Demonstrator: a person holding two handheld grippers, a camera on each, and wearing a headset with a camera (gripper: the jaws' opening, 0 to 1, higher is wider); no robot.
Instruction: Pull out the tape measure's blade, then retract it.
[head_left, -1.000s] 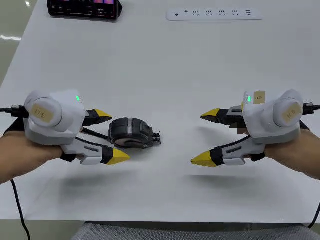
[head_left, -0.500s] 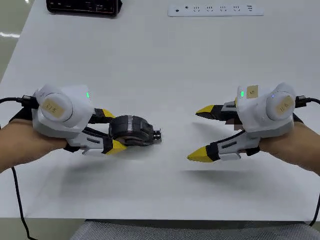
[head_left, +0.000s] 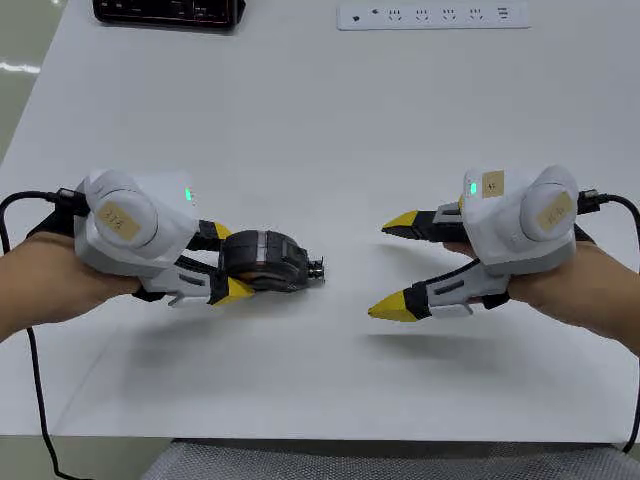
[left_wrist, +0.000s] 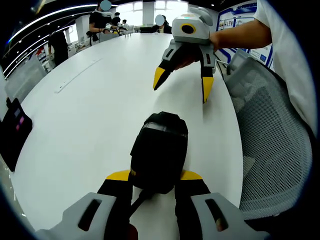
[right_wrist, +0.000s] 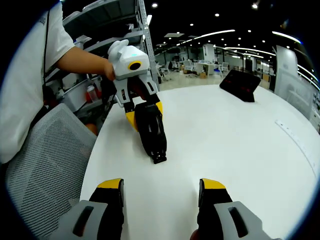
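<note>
Black tape (head_left: 268, 260) sits on the white table (head_left: 330, 120), clamped at its rear between the yellow tips of my left gripper (head_left: 228, 262). My right gripper (head_left: 395, 265) hangs spread wide, facing it, near but apart, grasping nothing.

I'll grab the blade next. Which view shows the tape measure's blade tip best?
The right gripper view: the blade tip points toward that camera. The head view shows it small, side-on; the left gripper view shows the case's rear.
</note>
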